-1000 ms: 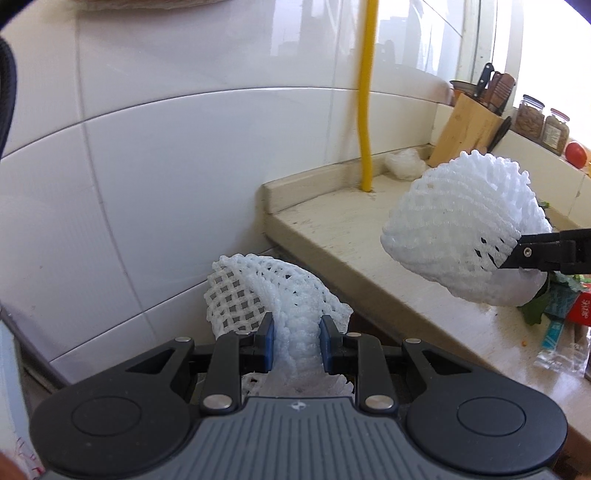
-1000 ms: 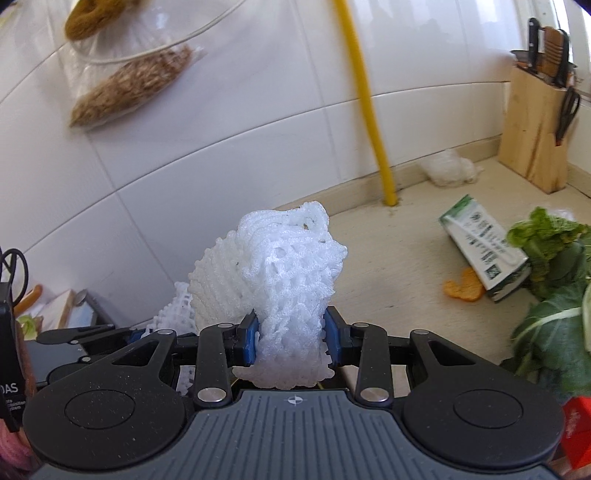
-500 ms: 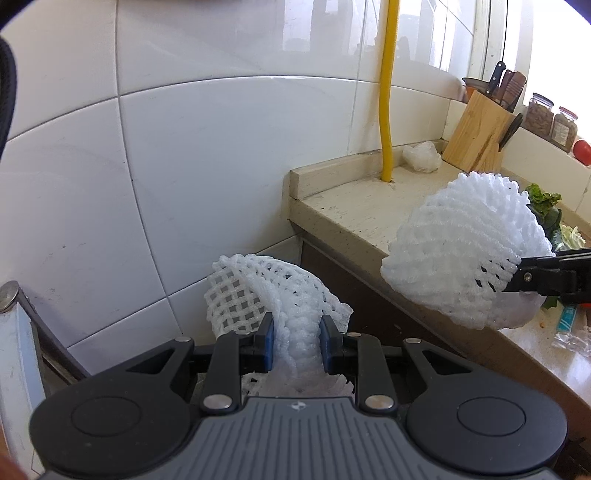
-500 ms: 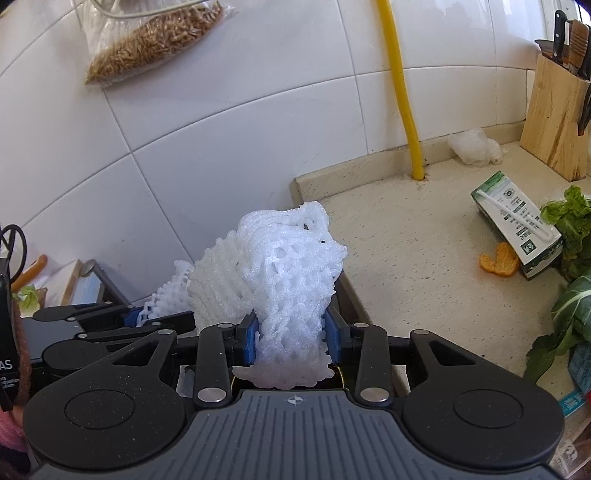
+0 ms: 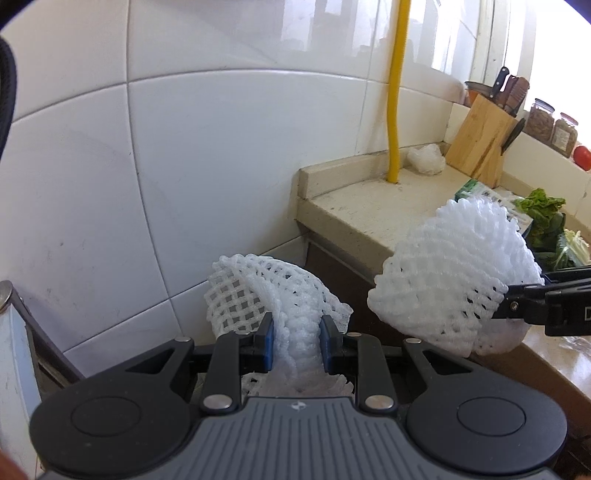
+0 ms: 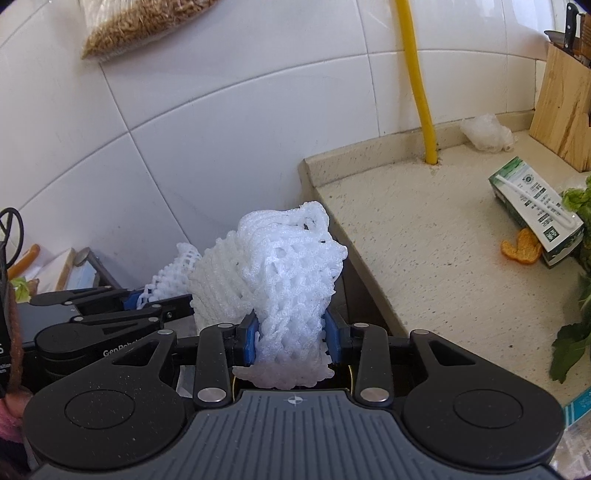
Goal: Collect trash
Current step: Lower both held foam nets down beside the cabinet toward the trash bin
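a white foam net is pinched between the blue pads of the left gripper, its open mesh flaring up and to the left in front of the tiled wall. a second foam net is clamped in the right gripper, bunched into a rounder lump. both nets are held in the air off the left end of the counter, not resting on anything

in the left wrist view the second net is seen from the side as a dome, with the right gripper's black fingers entering at the right edge; two jars and a red tomato on a ledge near the window are shown only here. in the right wrist view the left gripper is seen low at the left with a bit of its net poking out; a bag of grain hanging on the wall, an orange peel and the full green-and-white carton are shown only here

the counter is beige speckled stone with a low raised back edge. a yellow pipe is run down the wall to the counter; a crumpled clear bag is lying beside it, a knife block further right, and leafy greens near the carton
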